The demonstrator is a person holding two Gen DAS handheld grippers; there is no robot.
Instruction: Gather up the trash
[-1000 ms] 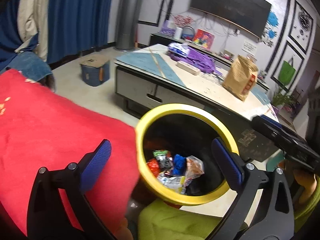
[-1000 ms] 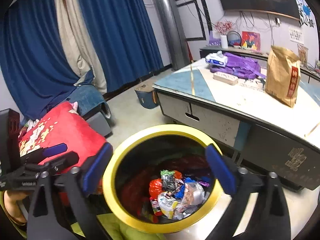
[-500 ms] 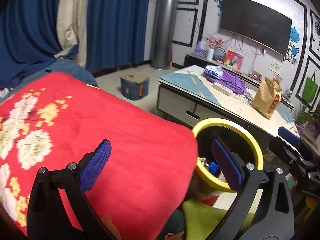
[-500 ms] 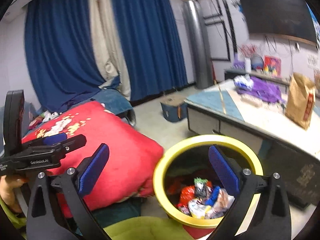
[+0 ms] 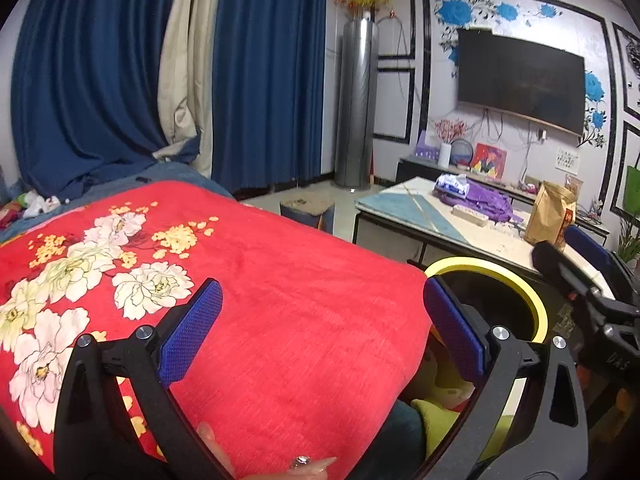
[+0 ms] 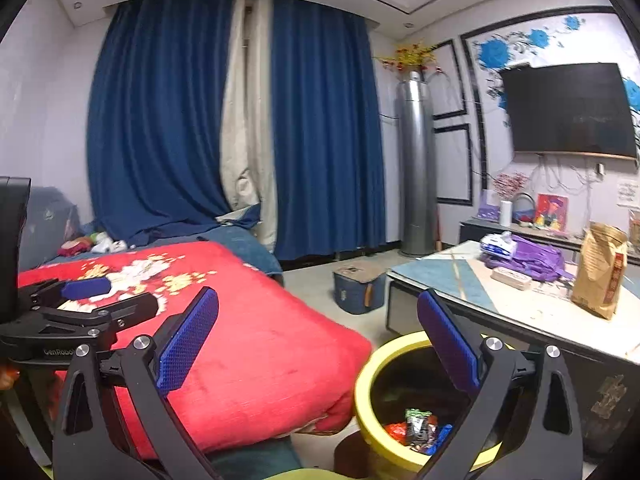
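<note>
A black bin with a yellow rim [image 6: 370,376] stands on the floor and holds several colourful wrappers [image 6: 418,430]. In the left wrist view only part of its yellow rim [image 5: 520,280] shows behind the red blanket. My left gripper [image 5: 322,332] is open and empty above the red flowered blanket [image 5: 280,320]. My right gripper [image 6: 318,342] is open and empty, raised above the bin and the blanket's edge [image 6: 280,360]. The left gripper shows at the left of the right wrist view [image 6: 84,300].
A low table [image 6: 520,312] at the right carries a brown paper bag [image 6: 600,272], a purple backpack [image 6: 536,258] and a small box. A blue stool box [image 6: 358,290] sits on the floor. Blue curtains [image 6: 160,140] hang behind. Small crumpled items [image 6: 100,242] lie at the far left.
Both grippers have lifted and tilted up away from the bin. The left view swung left over the red blanket; the bin now sits low and right in both views.
</note>
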